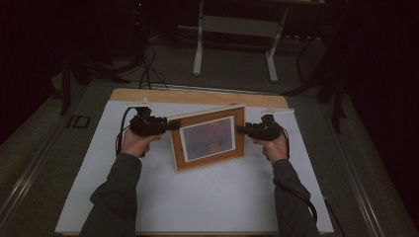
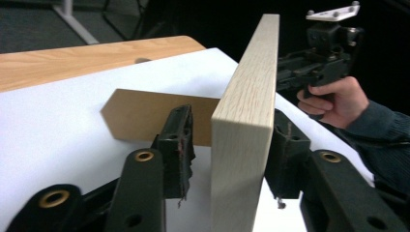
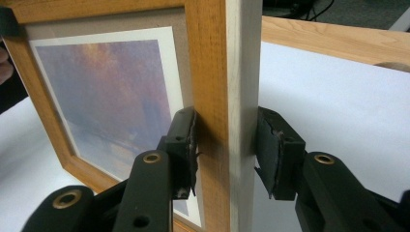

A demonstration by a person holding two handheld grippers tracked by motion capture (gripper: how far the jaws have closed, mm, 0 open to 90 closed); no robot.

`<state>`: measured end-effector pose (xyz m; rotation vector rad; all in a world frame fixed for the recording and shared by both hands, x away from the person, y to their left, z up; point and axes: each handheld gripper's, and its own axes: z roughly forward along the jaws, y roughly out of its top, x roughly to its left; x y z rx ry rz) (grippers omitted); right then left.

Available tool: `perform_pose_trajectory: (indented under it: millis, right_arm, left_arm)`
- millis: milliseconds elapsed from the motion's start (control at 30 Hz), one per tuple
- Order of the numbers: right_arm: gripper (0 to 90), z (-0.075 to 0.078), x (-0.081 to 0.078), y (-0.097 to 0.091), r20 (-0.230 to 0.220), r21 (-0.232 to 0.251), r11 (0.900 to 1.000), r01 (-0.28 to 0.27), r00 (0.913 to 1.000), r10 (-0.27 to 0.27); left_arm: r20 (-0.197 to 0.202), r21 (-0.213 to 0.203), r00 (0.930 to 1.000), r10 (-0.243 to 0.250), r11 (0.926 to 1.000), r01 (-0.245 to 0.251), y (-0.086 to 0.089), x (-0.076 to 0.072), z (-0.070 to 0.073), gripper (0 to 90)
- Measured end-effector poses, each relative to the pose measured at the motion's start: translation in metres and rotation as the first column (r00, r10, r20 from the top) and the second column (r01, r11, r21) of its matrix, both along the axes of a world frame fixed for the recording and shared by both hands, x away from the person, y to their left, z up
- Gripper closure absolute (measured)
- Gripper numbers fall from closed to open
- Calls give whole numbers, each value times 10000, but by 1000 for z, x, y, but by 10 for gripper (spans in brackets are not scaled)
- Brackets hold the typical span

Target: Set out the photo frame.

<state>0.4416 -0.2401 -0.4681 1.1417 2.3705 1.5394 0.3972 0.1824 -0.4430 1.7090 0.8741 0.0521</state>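
Note:
A wooden picture frame [image 1: 207, 138] with a purple and orange print stands upright and slightly tilted on the white sheet [image 1: 197, 197]. My left gripper [image 1: 170, 125] is at its left edge. In the left gripper view the pale side of the frame [image 2: 246, 121] is between the jaws of the left gripper [image 2: 232, 145]. One pad touches it and the other stands off with a gap, so this gripper is open. The brown easel back [image 2: 145, 113] lies behind. My right gripper [image 3: 227, 145] is shut on the frame's right edge [image 3: 208, 72], both pads against the wood.
The white sheet covers a wooden table whose bare far edge [image 1: 197, 96] shows. Beyond the table stand the white legs of another table [image 1: 197, 49], and cables [image 1: 148, 69] lie on the dark floor.

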Motion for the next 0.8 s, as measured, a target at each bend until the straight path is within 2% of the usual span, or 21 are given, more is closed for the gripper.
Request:
perform_pose_trajectory:
  millis: [67,233,367,533,700,800]
  right_arm:
    - [613,0,-1,0,43,-33,10000,16,10000,-16]
    - [615,1,-3,0,94,-89,9999,100,9999,-99]
    - [615,1,-6,0,179,-151,9997,185,9997,-182]
    - [617,0,-11,0,301,-194,9992,344,9990,-338]
    - [618,0,-15,0,350,-238,9988,430,9985,-421]
    - [619,0,-16,-1,403,-197,9987,460,9982,-452]
  left_arm:
    - [84,41,9999,100,9999,-101,2,-3,-1,568]
    - [187,479,9992,345,9982,-354,4,-12,-3,570]
    - [281,541,9983,507,9972,-522,3,-20,-4,601]
    - [326,1208,9959,845,9888,-879,-4,-29,-7,626]
    - [409,1230,9957,832,9885,-877,-7,-32,-7,700]
    - [414,1213,9955,858,9885,-902,-7,-32,-7,707]
